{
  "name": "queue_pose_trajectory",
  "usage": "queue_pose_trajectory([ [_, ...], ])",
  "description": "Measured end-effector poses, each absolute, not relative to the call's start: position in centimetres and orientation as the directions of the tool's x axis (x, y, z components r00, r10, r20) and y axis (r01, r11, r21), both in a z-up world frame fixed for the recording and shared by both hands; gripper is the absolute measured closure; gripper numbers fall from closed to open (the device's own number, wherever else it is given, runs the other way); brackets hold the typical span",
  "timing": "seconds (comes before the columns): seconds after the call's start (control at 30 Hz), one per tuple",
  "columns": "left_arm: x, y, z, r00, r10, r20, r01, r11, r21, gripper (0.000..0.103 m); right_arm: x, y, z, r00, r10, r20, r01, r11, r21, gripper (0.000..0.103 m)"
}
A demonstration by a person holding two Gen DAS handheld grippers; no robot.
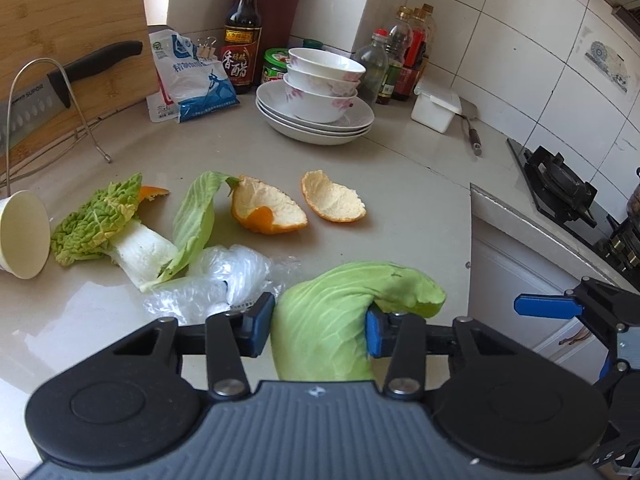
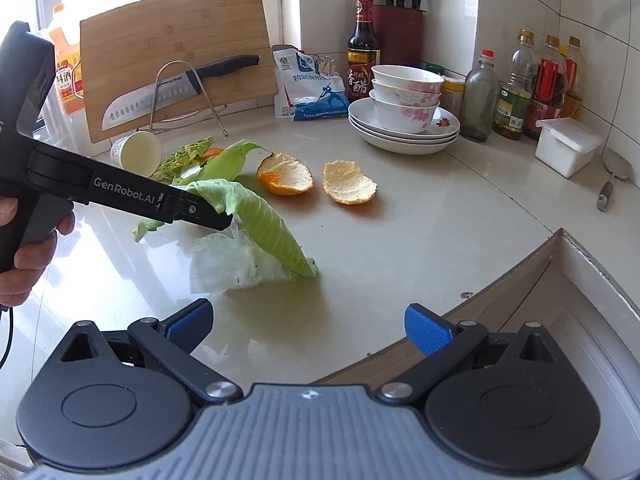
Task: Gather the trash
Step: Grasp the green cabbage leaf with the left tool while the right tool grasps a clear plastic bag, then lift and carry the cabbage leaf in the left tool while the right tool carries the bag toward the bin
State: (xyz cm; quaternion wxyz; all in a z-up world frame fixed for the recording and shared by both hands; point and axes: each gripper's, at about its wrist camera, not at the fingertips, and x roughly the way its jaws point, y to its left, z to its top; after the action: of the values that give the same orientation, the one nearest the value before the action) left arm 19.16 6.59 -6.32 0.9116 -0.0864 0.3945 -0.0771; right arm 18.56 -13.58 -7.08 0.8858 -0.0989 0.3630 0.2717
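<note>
My left gripper is shut on a pale green cabbage leaf; in the right wrist view the same leaf hangs from that gripper, its tip touching the counter. Trash lies on the counter: a clear plastic bag, a napa cabbage piece, another cabbage leaf, two orange peels, and a tipped paper cup. My right gripper is open and empty above the counter's front edge.
Stacked bowls on plates, a salt bag, a vinegar bottle, oil bottles and a white box line the back. A cutting board with a knife stands left. A gas stove is at the right.
</note>
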Motion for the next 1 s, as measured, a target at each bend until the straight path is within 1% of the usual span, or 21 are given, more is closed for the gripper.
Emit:
queue_pose_trajectory([
  [0.1, 18.9, 7.1, -6.3, 0.683, -0.189, -0.705, 0.052, 0.976, -0.211, 0.066, 19.1, -12.6, -8.0, 0.570, 0.423, -0.704, -0.578, 0.816, 0.022, 0.000],
  [0.17, 18.7, 7.2, -6.3, 0.687, -0.180, -0.704, 0.043, 0.977, -0.207, 0.071, 19.4, -12.0, -8.7, 0.553, 0.433, -0.712, -0.594, 0.804, 0.028, 0.000],
  [0.3, 18.4, 7.4, -6.1, 0.695, -0.160, -0.701, 0.032, 0.981, -0.192, 0.078, 19.5, -10.9, -9.7, 0.509, 0.462, -0.726, -0.632, 0.773, 0.049, 0.000],
  [0.37, 18.2, 7.6, -6.1, 0.697, -0.156, -0.700, 0.031, 0.982, -0.188, 0.091, 19.5, -10.3, -9.9, 0.490, 0.482, -0.726, -0.653, 0.755, 0.061, 0.000],
  [0.5, 18.1, 8.0, -6.2, 0.697, -0.141, -0.703, 0.018, 0.984, -0.179, 0.092, 19.3, -9.1, -10.4, 0.458, 0.516, -0.724, -0.689, 0.720, 0.078, 0.001],
  [0.57, 18.1, 8.2, -6.3, 0.696, -0.134, -0.706, 0.008, 0.984, -0.179, 0.092, 19.1, -8.4, -10.8, 0.452, 0.508, -0.733, -0.699, 0.712, 0.062, 0.009],
  [0.7, 17.9, 8.4, -6.4, 0.688, -0.141, -0.712, 0.022, 0.984, -0.174, 0.091, 18.7, -8.2, -11.0, 0.442, 0.500, -0.745, -0.712, 0.700, 0.047, 0.011],
  [0.77, 17.8, 8.4, -6.6, 0.680, -0.148, -0.718, 0.031, 0.984, -0.174, 0.091, 18.6, -8.3, -11.2, 0.439, 0.489, -0.754, -0.713, 0.700, 0.039, 0.022],
  [0.8, 17.8, 8.4, -6.8, 0.674, -0.150, -0.723, 0.034, 0.984, -0.172, 0.090, 18.5, -8.4, -11.3, 0.441, 0.481, -0.758, -0.712, 0.701, 0.030, 0.022],
  [1.0, 17.4, 8.3, -7.4, 0.646, -0.160, -0.747, 0.059, 0.985, -0.159, 0.087, 17.8, -8.7, -11.1, 0.461, 0.468, -0.754, -0.719, 0.695, -0.008, 0.038],
])
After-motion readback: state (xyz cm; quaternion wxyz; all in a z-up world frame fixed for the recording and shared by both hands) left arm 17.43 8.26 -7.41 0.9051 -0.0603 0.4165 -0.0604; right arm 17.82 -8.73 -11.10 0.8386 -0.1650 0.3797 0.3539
